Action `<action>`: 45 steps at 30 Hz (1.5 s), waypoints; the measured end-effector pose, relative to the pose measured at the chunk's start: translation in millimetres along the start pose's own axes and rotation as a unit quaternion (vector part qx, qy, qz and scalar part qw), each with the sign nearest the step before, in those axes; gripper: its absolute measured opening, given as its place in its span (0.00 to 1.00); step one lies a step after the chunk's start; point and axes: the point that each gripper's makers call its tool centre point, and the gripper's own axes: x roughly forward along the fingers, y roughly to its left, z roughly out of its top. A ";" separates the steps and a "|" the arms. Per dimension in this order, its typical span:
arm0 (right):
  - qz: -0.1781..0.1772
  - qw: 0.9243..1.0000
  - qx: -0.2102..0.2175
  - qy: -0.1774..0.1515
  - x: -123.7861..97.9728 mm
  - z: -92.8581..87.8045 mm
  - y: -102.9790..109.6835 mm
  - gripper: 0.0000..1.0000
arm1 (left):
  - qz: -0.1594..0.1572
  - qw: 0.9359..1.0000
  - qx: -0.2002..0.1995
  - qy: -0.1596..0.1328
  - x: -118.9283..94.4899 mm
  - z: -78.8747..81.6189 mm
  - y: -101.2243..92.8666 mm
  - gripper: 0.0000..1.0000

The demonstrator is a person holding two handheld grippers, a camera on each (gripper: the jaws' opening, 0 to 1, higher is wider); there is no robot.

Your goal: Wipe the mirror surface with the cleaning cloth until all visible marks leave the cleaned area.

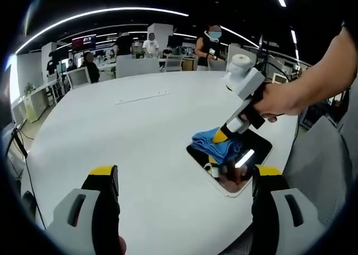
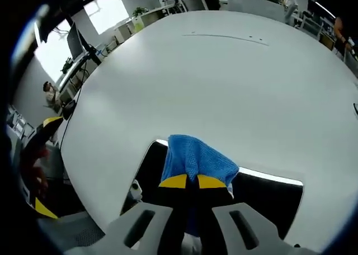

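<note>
A dark mirror in a white frame lies flat on the white table, near its edge. A blue cleaning cloth is bunched on the mirror's far end. My right gripper, held by a hand, comes in from the right with its yellow tips down on the cloth. In the right gripper view its jaws are shut on the blue cloth, which presses on the mirror. My left gripper stands open in front of the mirror, holding nothing; it shows at the left edge.
The big white table stretches away from the mirror, with a thin grey strip at its far side. People, desks, monitors and chairs stand beyond it. The table's rounded edge runs just beside the mirror.
</note>
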 end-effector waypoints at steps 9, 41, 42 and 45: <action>0.007 1.000 0.000 -0.003 -6.9 -14.5 4.7 0.00 | -0.001 1.000 -0.003 0.004 -0.5 -4.5 -6.9 0.99; 0.050 0.999 0.014 0.007 -32.8 -77.1 35.8 0.00 | -0.011 1.000 0.010 0.018 2.4 -11.4 -18.3 0.99; 0.051 0.999 0.014 0.008 -33.4 -79.0 36.9 0.00 | -0.012 1.000 0.009 0.018 3.5 -11.8 -17.9 0.99; 0.054 0.998 0.012 0.009 -34.6 -82.2 39.1 0.00 | -0.015 1.000 0.009 0.015 4.0 -8.1 -20.3 0.99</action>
